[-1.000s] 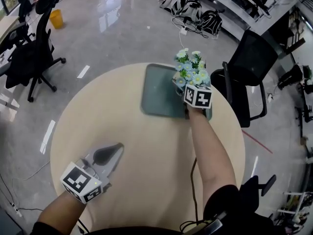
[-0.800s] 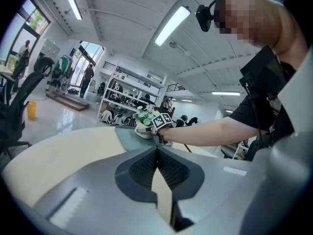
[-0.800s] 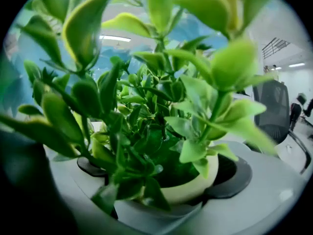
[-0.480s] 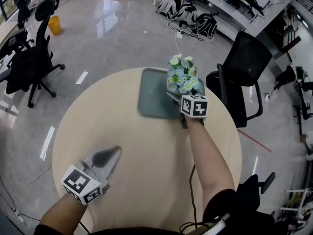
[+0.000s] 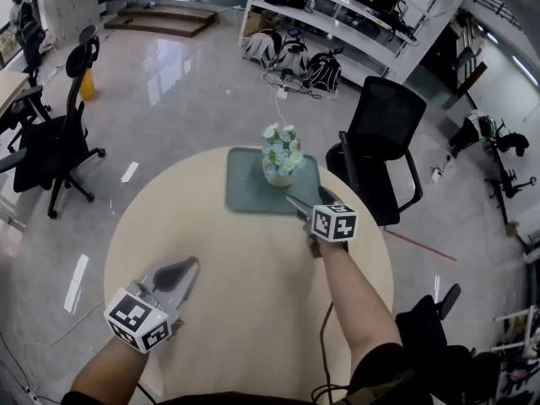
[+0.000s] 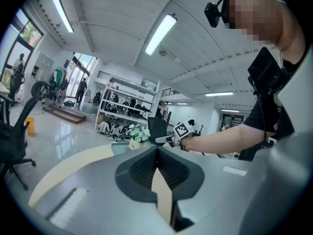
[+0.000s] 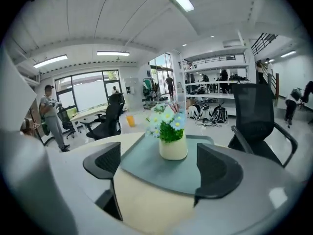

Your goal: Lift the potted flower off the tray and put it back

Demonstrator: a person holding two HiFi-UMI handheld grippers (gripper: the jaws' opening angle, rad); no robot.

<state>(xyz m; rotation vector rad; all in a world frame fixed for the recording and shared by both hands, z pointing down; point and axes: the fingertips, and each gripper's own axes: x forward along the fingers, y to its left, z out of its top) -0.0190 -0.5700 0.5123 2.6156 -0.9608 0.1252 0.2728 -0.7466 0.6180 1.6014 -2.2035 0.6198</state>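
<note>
The potted flower (image 5: 281,154), white and blue blooms in a cream pot, stands upright on the grey-green tray (image 5: 249,189) at the far side of the round table (image 5: 253,319). My right gripper (image 5: 305,203) hovers at the tray's near right corner, short of the pot, open. Its jaws have just been closing a little, with nothing between them. Its own view shows the pot (image 7: 173,148) ahead on the tray (image 7: 146,166), beyond the right gripper (image 7: 159,168). My left gripper (image 5: 173,274) is near the table's front left, shut and empty (image 6: 157,149).
A black office chair (image 5: 384,142) stands close behind the table's right side, another chair (image 5: 51,154) off to the left. Shelving with bags (image 5: 295,49) lines the back. A cable (image 5: 325,344) runs along my right arm. A person (image 7: 49,116) stands far off.
My right gripper has drawn back from the pot toward me and risen, leaving the pot standing on the tray. The left gripper has lifted slightly. The head view now takes in more of the room.
</note>
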